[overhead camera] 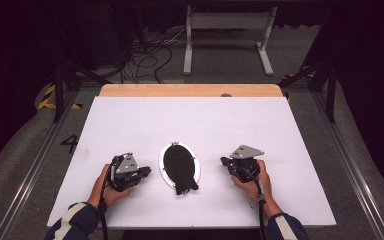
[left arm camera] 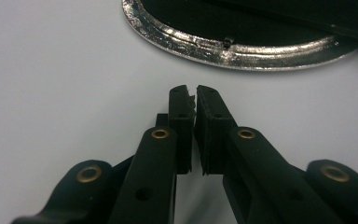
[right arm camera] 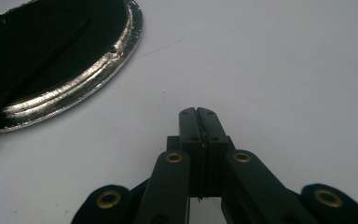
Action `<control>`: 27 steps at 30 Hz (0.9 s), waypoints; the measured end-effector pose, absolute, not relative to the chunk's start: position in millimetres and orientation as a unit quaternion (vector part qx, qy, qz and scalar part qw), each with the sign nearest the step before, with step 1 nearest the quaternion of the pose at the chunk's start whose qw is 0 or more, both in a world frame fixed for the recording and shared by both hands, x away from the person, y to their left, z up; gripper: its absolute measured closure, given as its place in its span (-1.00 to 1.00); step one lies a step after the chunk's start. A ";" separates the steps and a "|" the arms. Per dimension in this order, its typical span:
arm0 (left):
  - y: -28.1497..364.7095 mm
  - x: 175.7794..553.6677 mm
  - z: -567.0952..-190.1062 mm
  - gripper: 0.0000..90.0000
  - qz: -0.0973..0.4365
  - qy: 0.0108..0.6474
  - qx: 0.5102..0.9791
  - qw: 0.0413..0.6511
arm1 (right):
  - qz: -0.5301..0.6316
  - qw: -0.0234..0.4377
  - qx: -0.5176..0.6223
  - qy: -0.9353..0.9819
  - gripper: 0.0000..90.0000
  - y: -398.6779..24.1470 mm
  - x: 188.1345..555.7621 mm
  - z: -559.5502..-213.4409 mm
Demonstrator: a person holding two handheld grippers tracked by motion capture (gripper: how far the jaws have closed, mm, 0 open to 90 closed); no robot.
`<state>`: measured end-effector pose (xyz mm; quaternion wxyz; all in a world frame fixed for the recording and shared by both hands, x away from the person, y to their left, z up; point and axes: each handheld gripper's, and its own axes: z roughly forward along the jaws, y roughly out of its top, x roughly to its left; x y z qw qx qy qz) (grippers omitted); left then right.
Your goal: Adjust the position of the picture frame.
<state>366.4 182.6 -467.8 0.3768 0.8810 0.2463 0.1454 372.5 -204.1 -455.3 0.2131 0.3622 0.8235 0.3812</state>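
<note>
An oval silver-rimmed frame (overhead camera: 166,172) with a black back lies face down on the white table (overhead camera: 205,125), its black stand flap (overhead camera: 186,187) pointing toward the near edge. My left gripper (overhead camera: 146,171) rests on the table just left of the frame, shut, nothing between its jaws; in the left gripper view the gripper (left arm camera: 195,93) sits a short way from the silver rim (left arm camera: 223,49). My right gripper (overhead camera: 224,161) lies to the right of the frame, shut and empty. In the right gripper view the gripper (right arm camera: 197,112) points past the rim (right arm camera: 74,88), apart from it.
A wooden strip (overhead camera: 190,90) edges the table's far side. Beyond it stand a grey metal frame (overhead camera: 227,35) and loose cables (overhead camera: 150,55) on the floor. Bare white table surrounds the frame on all sides.
</note>
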 end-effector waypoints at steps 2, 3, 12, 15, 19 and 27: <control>180.0 367.5 -468.1 0.89 0.146 0.244 0.883 0.373 | 0.380 0.212 0.359 0.826 1.00 -200.5 373.5 -456.4; 179.0 368.4 -467.9 0.89 0.143 0.247 0.883 0.373 | 0.381 0.208 0.357 0.827 1.00 -196.4 374.5 -457.5; 160.2 380.7 -465.7 0.95 0.134 0.242 0.888 0.367 | 0.378 0.197 0.342 0.837 1.00 -172.1 377.2 -460.8; 152.6 381.7 -465.3 0.97 0.136 0.239 0.890 0.365 | 0.373 0.195 0.338 0.842 1.00 -168.1 375.9 -461.7; 144.9 383.0 -464.3 0.99 0.140 0.240 0.891 0.359 | 0.375 0.188 0.338 0.842 1.00 -167.6 375.9 -462.1; 133.9 383.4 -463.7 0.99 0.154 0.229 0.895 0.352 | 0.375 0.187 0.339 0.843 1.00 -166.7 376.4 -462.2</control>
